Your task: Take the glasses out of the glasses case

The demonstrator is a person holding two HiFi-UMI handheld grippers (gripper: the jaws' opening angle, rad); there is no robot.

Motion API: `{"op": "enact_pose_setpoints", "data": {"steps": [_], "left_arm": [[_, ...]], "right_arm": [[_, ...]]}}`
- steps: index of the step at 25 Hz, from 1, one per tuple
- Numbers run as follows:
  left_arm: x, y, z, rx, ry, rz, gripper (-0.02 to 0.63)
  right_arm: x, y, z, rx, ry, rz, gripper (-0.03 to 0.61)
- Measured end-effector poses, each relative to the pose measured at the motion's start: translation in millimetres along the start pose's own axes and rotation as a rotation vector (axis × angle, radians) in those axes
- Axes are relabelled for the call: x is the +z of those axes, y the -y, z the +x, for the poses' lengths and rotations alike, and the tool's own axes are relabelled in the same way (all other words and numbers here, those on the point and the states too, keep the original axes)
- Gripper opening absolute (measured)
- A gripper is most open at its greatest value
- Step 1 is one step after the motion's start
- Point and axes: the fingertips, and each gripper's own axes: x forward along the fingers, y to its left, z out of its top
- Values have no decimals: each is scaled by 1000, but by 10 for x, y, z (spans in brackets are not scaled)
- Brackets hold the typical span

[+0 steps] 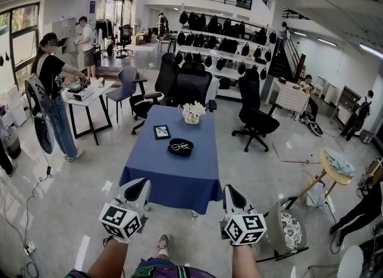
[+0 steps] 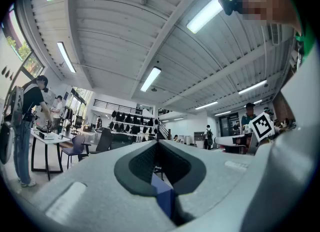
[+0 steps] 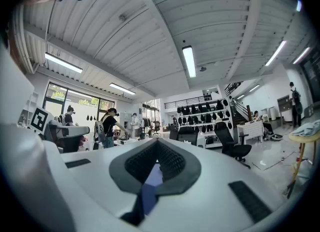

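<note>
A black glasses case (image 1: pixel 181 147) lies open on the blue table (image 1: pixel 173 175), with a pair of glasses inside it. Both grippers hang low in front of the table's near edge, well short of the case. My left gripper (image 1: pixel 140 185) is at the lower left and my right gripper (image 1: pixel 231 190) at the lower right. In the left gripper view the left gripper (image 2: pixel 158 145) has its jaws closed together with nothing between them. The right gripper (image 3: pixel 157 144) looks the same in the right gripper view. Both point up and out over the room, and neither view shows the case.
On the table behind the case stand a small picture frame (image 1: pixel 161 131) and a white pot of flowers (image 1: pixel 192 113). Black office chairs (image 1: pixel 190 88) crowd the far end. A person (image 1: pixel 54 91) works at a white desk (image 1: pixel 90 97) on the left. A stool (image 1: pixel 288 230) stands right of my right gripper.
</note>
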Motion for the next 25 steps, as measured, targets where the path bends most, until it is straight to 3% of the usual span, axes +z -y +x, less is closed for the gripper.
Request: {"op": "enact_pose_setpoints", "data": {"steps": [25], "left_arm": [[-24,55,-152,-14,-31,6,18]], "right_arm": [[-40,-197,-76,52,-32,8,3]]}}
